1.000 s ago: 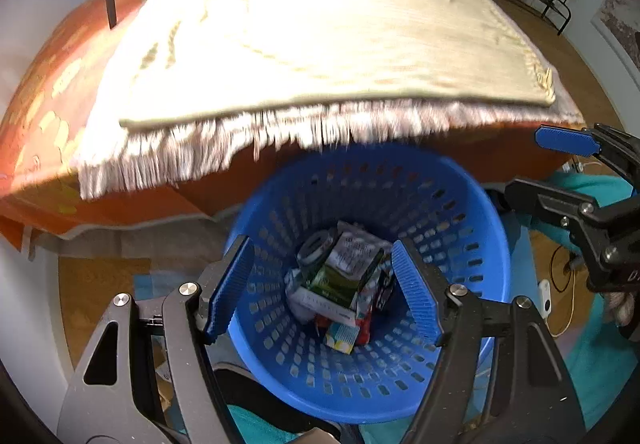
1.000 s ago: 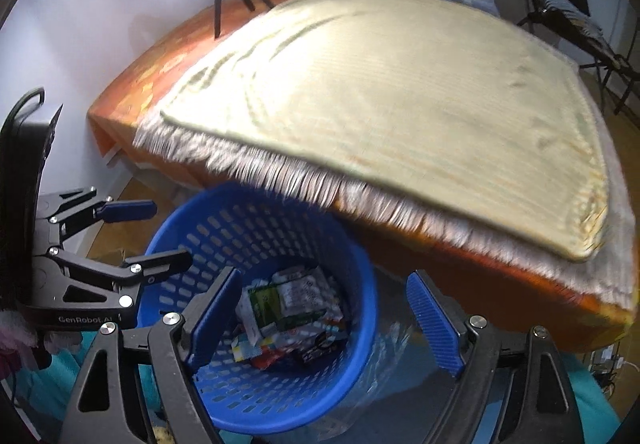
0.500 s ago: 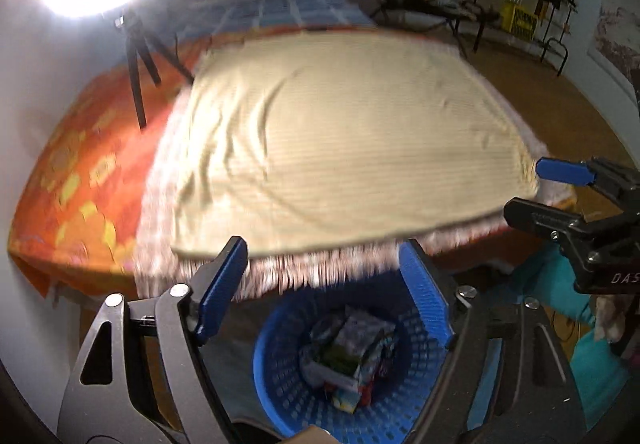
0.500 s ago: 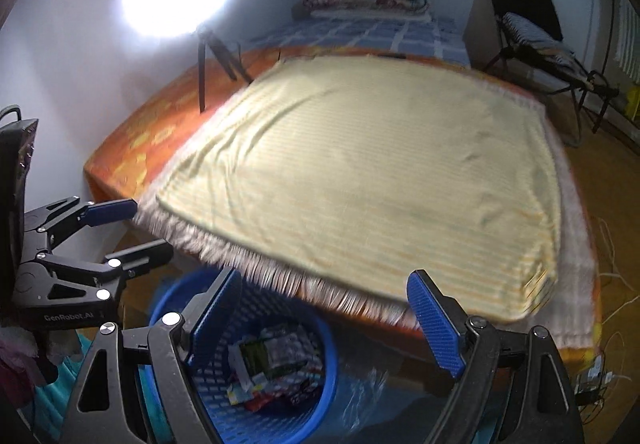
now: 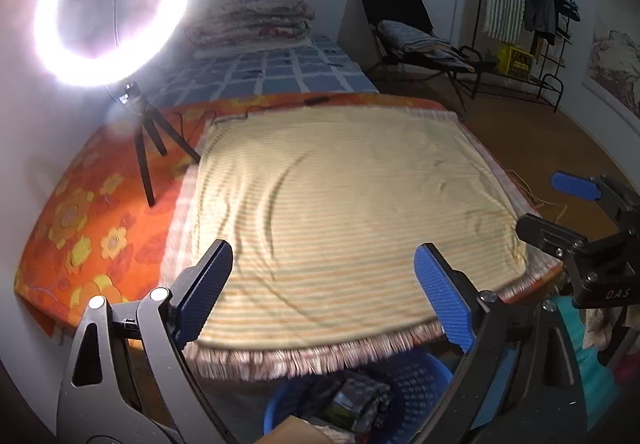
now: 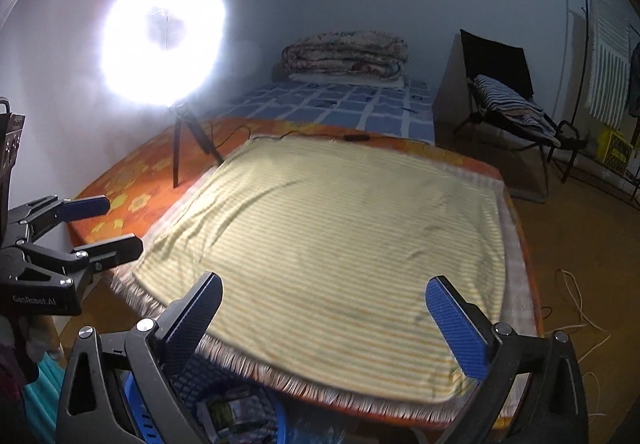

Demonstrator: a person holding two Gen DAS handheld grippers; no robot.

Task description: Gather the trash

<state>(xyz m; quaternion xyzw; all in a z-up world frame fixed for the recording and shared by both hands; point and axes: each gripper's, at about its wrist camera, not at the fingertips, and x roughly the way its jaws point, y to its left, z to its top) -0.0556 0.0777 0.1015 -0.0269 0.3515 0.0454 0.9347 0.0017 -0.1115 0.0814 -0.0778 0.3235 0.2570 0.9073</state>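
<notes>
Both the left gripper point(image 5: 322, 292) and right gripper point(image 6: 334, 320), fingers just spread wide and empty, hang over a cleared bed point(image 5: 340, 212), the blue basket point(image 5: 416, 380) of trash point(image 5: 356, 400) beneath, easily knocked over if lowered carelessly.

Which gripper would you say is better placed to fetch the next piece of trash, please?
Neither clearly: the left gripper and right gripper are both open, empty and side by side above the blue basket, and no loose trash shows.

A pale yellow striped fringed blanket point(image 5: 352, 204) covers an orange mattress with yellow flowers point(image 5: 84, 228), beyond it a blue-and-white checked sheet point(image 6: 340, 104), below a blue perforated plastic basket point(image 5: 416, 384).
</notes>
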